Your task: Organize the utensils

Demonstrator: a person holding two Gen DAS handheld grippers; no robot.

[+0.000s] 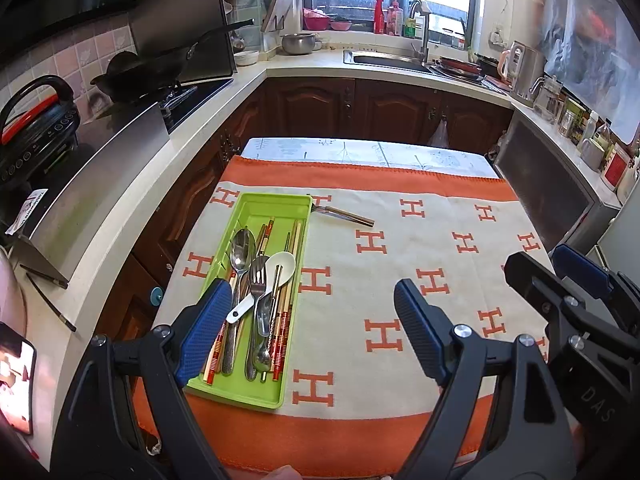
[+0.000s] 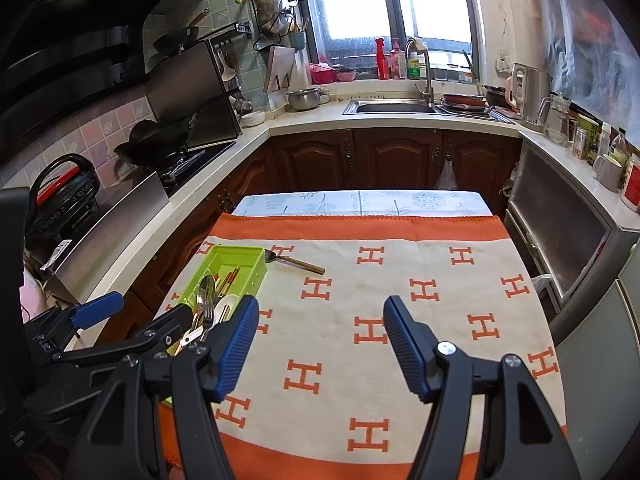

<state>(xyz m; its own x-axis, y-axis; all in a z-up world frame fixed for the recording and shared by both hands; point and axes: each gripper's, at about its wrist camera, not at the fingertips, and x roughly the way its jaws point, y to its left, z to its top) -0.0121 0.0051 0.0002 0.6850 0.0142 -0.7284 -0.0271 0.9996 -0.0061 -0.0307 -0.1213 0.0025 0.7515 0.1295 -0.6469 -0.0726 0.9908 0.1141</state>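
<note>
Our left tongs (image 1: 312, 320) and right tongs (image 2: 318, 344) both hang spread wide and empty above the table, with one stray utensil left to collect.

We hold both pairs back at the near edge of the orange-and-cream cloth (image 1: 420, 240), released, probably so we can see the whole layout before reaching. The green tray (image 1: 280, 202) lies on the cloth's left side, already carrying metal spoons (image 1: 243, 248), a fork (image 1: 258, 280), a white ceramic spoon (image 1: 276, 270) and red-patterned chopsticks (image 1: 282, 332) lying lengthwise. The remaining metal utensil (image 1: 344, 215) rests on the cloth just beside the tray's far right corner; we cannot tell whether it touches the wall. We judge it the next pick. Nothing lies between the right tongs and its handle, though the tray wall crowds its head end.
</note>
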